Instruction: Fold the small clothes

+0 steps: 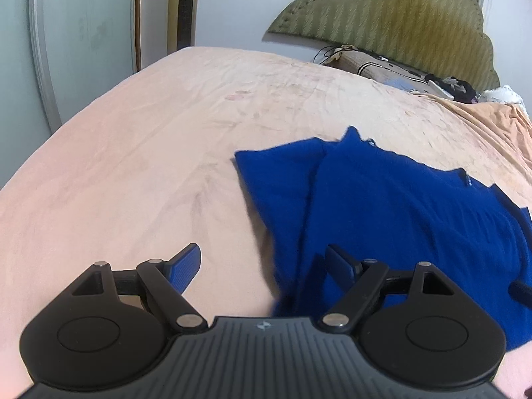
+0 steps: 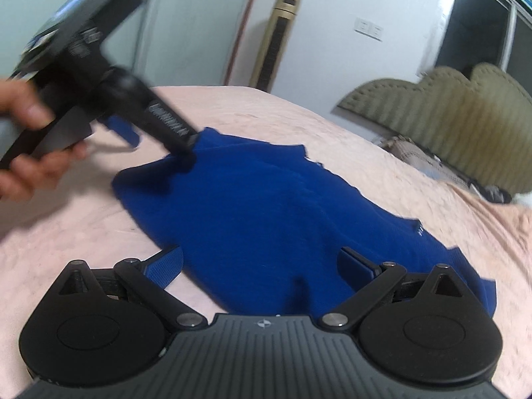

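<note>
A blue knit garment [image 1: 399,219] lies partly folded on the pink bed sheet [image 1: 149,153], with one flap laid over its left side. My left gripper [image 1: 262,262] is open at the garment's left edge: the right finger is over the cloth and the left finger over bare sheet. In the right wrist view the same garment [image 2: 252,206] spreads across the middle. My right gripper [image 2: 262,262] is open above its near edge, with no cloth pinched. A person's hand [image 2: 23,166] holds the left gripper [image 2: 156,143] at the garment's far left corner.
An olive padded headboard [image 1: 392,10] stands at the far right, with a pillow [image 1: 372,66] and dark clutter [image 1: 455,86] below it. A gold tower unit [image 2: 282,40] stands against the wall beyond the bed. Bare sheet stretches to the left of the garment.
</note>
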The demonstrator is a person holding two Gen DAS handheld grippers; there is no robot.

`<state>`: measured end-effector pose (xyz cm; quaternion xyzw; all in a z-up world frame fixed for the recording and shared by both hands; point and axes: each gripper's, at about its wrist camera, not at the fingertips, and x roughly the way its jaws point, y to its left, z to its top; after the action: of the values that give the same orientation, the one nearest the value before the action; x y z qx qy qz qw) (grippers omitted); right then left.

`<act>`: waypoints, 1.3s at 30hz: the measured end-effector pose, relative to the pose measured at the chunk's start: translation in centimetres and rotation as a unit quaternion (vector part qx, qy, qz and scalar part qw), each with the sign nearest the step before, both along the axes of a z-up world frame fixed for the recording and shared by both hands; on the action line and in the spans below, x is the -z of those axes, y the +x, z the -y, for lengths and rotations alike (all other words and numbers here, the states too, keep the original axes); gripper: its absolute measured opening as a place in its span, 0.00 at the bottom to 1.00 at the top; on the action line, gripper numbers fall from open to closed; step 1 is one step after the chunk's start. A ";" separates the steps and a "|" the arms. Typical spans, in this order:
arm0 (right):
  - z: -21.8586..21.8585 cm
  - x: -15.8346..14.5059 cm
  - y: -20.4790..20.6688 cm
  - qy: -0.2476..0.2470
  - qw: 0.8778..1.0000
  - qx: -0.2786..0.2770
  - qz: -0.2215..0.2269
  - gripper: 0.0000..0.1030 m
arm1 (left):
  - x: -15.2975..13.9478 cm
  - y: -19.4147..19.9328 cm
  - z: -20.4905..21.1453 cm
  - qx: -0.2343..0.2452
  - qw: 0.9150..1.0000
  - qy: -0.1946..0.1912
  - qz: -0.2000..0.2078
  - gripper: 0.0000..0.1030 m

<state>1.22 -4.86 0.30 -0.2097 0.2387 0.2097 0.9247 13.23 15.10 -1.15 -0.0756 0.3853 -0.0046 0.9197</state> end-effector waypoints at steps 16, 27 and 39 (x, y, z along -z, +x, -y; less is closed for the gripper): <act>-8.9 2.8 0.2 -0.120 0.989 -0.021 0.084 0.92 | 1.9 8.6 -2.4 0.095 0.970 -0.220 -0.048 0.84; -12.7 3.7 2.9 -0.144 0.983 -0.045 0.101 0.42 | 2.5 14.7 0.1 0.124 0.965 -0.224 -0.064 0.58; -10.9 1.7 2.0 -0.076 0.992 -0.059 0.078 0.07 | 0.7 14.5 3.2 0.087 0.990 -0.093 -0.065 0.08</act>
<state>3.18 6.08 -1.39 -0.3085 0.1679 0.2284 0.9080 27.70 11.93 -1.85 -0.1275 0.4475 -0.1152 0.8776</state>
